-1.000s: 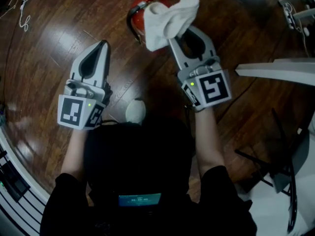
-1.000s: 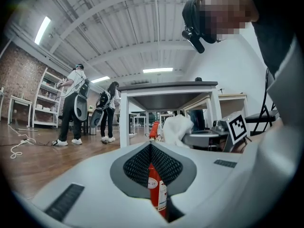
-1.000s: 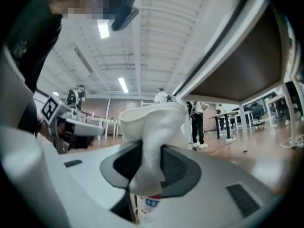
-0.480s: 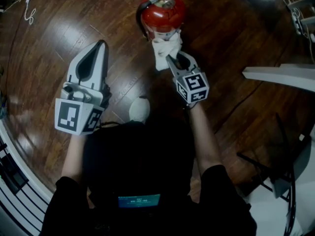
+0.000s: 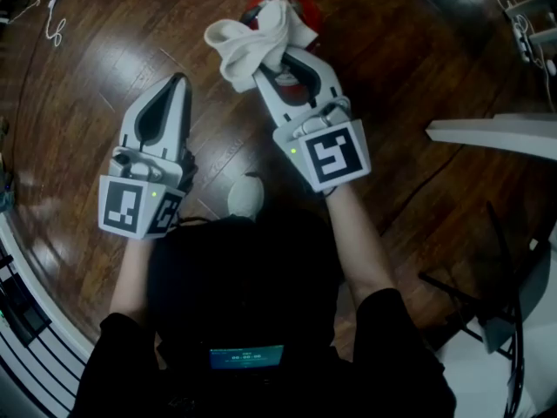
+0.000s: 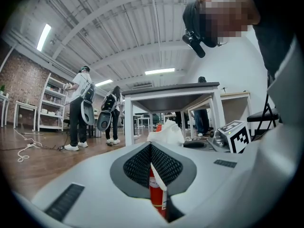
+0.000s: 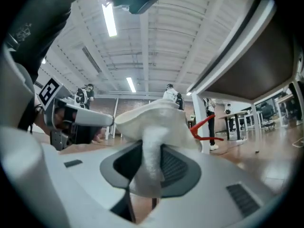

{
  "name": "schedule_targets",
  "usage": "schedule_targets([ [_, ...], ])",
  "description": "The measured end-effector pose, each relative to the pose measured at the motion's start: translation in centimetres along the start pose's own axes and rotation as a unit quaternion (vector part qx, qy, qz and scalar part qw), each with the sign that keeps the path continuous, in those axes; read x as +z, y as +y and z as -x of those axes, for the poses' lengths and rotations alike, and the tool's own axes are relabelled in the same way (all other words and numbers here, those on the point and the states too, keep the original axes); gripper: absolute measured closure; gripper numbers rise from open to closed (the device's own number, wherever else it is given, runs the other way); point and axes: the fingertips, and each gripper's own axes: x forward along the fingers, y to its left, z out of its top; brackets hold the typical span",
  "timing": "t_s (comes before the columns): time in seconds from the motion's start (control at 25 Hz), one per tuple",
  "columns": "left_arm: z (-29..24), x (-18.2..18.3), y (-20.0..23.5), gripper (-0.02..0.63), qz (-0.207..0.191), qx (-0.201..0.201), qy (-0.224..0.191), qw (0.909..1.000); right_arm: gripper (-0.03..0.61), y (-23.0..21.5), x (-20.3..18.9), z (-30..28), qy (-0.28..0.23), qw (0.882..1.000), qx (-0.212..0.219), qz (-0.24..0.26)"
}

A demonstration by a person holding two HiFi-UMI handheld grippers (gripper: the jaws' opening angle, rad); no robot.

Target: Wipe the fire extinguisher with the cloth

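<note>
The red fire extinguisher (image 5: 302, 5) stands on the wooden floor at the top of the head view, mostly hidden behind the cloth and my right gripper. My right gripper (image 5: 274, 57) is shut on the white cloth (image 5: 246, 43), which bunches up over the extinguisher's top. In the right gripper view the cloth (image 7: 153, 127) fills the jaws and the red handle (image 7: 207, 126) pokes out to its right. My left gripper (image 5: 180, 80) hovers to the left, shut and holding nothing. Through its jaws' slit I see the extinguisher's red body (image 6: 156, 194).
A white table's edge (image 5: 496, 132) juts in at the right, with a black folding frame (image 5: 487, 294) below it. A cable (image 5: 52, 16) lies at the top left. My shoe (image 5: 246, 196) is near the grippers. People (image 6: 80, 108) stand far off beside a table (image 6: 166, 90).
My right gripper, low against the extinguisher's side half a second ago, has come up and left with the cloth over its top. The left gripper has stayed put.
</note>
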Motion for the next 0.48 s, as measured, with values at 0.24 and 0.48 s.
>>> schedule_targets([
  [0.24,0.5,-0.2,0.3,0.612,-0.008,0.009,0.007,0.9999,0.456,2.0,-5.3,-3.6,0.048,0.998,0.031,-0.034],
  [0.48,0.9,0.8,-0.3,0.612,0.009,0.005,-0.013,0.9999,0.459,1.6,-20.1,-4.0,0.210,0.974,0.044,-0.073],
])
